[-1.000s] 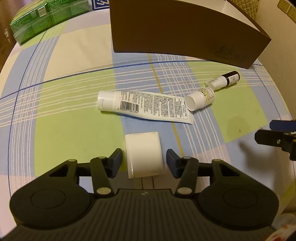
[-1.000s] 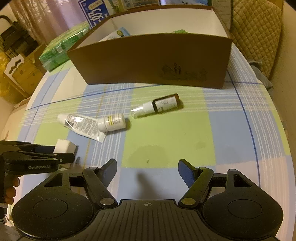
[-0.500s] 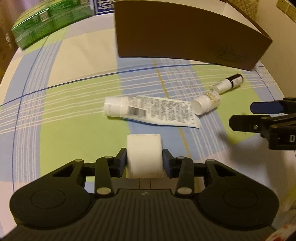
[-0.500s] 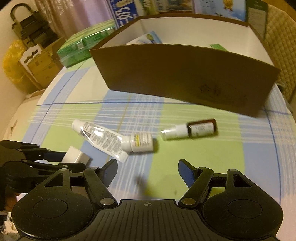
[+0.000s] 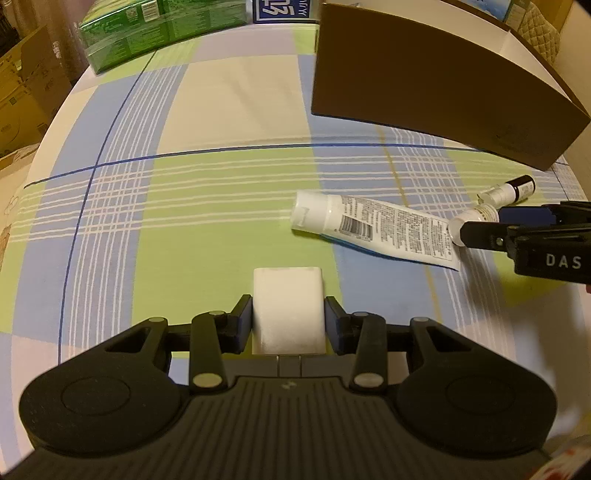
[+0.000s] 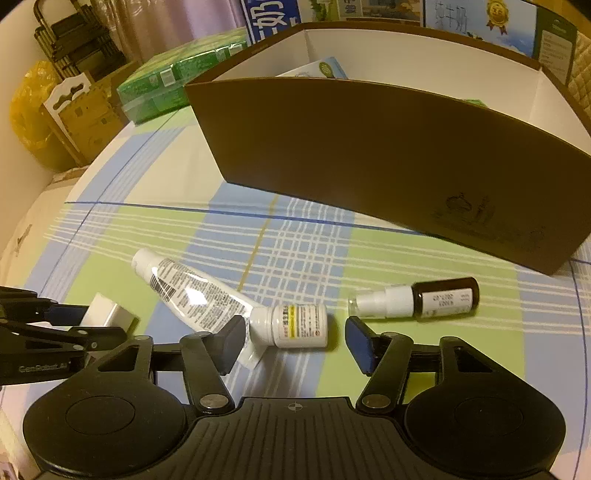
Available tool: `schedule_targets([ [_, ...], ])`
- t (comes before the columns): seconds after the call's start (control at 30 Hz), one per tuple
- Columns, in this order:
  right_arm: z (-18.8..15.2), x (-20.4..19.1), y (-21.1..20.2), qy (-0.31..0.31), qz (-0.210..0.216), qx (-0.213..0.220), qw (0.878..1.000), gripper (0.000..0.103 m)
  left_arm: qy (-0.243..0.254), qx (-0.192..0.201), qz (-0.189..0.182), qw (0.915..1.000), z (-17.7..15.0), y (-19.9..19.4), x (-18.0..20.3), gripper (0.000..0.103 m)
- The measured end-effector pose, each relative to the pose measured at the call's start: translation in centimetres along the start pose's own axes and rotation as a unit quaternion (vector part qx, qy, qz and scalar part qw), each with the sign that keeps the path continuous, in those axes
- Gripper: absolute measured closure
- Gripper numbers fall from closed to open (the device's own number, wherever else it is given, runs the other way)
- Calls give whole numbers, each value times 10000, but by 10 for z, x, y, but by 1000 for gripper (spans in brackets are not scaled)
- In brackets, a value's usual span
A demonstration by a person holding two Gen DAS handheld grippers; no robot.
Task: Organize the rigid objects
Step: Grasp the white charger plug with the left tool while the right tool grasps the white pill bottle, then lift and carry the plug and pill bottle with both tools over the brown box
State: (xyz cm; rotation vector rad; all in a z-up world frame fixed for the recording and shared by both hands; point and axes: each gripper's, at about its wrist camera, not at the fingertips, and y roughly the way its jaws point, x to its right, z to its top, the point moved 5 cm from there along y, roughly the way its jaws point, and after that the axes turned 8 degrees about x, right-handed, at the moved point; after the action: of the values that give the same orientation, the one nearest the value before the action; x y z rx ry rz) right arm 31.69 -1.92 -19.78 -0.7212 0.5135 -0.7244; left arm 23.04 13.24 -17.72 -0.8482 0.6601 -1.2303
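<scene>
White block (image 5: 287, 308) sits clamped between the pads of the left gripper (image 5: 288, 325), low over the checked tablecloth (image 5: 207, 206). Ahead and to its right lies a white tube (image 5: 373, 227) on its side, its crimped end touching a small white pill bottle (image 6: 295, 325), also lying down. The right gripper (image 6: 295, 341) hangs open around that bottle — one pad just beside the bottle's base and over the tube's tail, the other pad apart from the cap end. Just past that pad lies a dark spray bottle (image 6: 424, 300), near but not touching. Behind everything stands a brown cardboard box (image 6: 369, 158), open on top with packets inside — its tall front wall closes off the far side. A green package (image 5: 155, 29) lies at the far left edge of the table. Bare cloth spreads wide to the left of the block.
</scene>
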Motion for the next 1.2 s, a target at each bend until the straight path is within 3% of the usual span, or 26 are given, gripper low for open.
schedule_targets([
  [0.17,-2,-4,9,-141,-10,-74,9999,59,17,-12,22,10000,0,0,0,66],
  [0.87,-21,5,-27,118,32,-88,9999,60,120,17,180,9998,-3,3,6,67],
  [1.2,-18,8,-54,208,9,90,9997,60,185,60,62,9998,-10,-11,12,67],
])
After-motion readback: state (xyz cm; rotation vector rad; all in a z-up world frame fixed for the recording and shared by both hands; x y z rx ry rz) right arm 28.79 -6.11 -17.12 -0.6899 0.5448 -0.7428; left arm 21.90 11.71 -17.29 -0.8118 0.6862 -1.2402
